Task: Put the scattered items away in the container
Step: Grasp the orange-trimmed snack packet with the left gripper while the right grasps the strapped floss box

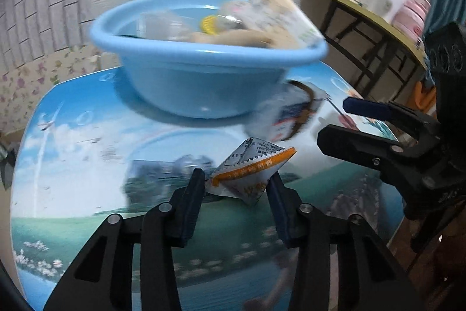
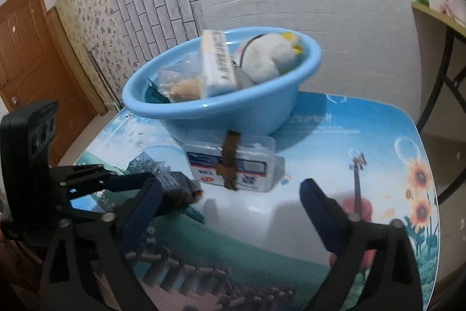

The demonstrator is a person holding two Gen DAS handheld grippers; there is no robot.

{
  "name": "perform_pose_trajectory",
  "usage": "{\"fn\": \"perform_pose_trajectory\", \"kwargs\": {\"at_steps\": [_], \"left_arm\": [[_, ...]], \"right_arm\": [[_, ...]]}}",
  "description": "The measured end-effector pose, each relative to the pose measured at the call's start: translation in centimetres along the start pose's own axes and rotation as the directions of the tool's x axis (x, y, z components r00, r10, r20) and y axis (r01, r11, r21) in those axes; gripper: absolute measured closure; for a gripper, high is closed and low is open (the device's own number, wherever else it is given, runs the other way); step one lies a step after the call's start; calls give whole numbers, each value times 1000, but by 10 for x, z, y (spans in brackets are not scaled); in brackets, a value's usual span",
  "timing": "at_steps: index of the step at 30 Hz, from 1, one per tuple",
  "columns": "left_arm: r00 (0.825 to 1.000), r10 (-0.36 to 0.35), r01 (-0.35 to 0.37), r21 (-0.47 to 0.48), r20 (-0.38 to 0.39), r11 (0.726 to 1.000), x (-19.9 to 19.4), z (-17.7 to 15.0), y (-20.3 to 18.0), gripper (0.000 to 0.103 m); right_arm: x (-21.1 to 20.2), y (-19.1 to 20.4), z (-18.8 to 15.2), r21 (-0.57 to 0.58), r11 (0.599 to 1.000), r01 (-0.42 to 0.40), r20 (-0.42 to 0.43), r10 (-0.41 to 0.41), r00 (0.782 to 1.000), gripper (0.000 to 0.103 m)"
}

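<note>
A white-and-orange sauce packet [image 1: 247, 174] is being pinched between the fingers of the left gripper [image 1: 237, 188], in front of the blue basin [image 1: 204, 83] that serves as landmark; the jaws are drawn in close and their pads are seen pressing on the packet's two ends, with its long axis lying across the gap from one pad to the other. The basin, already being filled with a plush toy [image 2: 271, 57], a carton [image 2: 218, 63] and other bits, is being faced from the near side, up and ahead of the packet, so a lift and a forward carry over the rim is judged to be called for. Just in front of the basin's base, a clear plastic box [image 2: 233, 165] bound by a brown strap is being left on the printed tabletop [image 2: 364, 136], its long side running across the right gripper [image 2: 230, 203], which is the nearer one. That gripper's jaws are being held wide apart around nothing, short of the box.
</note>
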State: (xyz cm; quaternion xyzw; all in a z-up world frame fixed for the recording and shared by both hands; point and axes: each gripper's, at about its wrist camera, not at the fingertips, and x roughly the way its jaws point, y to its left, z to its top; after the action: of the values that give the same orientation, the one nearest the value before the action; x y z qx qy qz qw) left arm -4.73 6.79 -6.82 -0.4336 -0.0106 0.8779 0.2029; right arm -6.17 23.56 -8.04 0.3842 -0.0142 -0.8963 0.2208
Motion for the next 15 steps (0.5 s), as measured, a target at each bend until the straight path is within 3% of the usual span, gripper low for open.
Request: {"fn": "perform_pose_trajectory", "kwargs": {"at_steps": [8, 15], "left_arm": [[1000, 8, -6, -75, 23, 997, -5, 1, 30, 61], [998, 20, -16, -83, 54, 996, -13, 1, 35, 61]], "right_arm": [[35, 7, 14, 70, 997, 14, -54, -11, 998, 3], [44, 18, 22, 9, 998, 68, -59, -67, 996, 5]]}}
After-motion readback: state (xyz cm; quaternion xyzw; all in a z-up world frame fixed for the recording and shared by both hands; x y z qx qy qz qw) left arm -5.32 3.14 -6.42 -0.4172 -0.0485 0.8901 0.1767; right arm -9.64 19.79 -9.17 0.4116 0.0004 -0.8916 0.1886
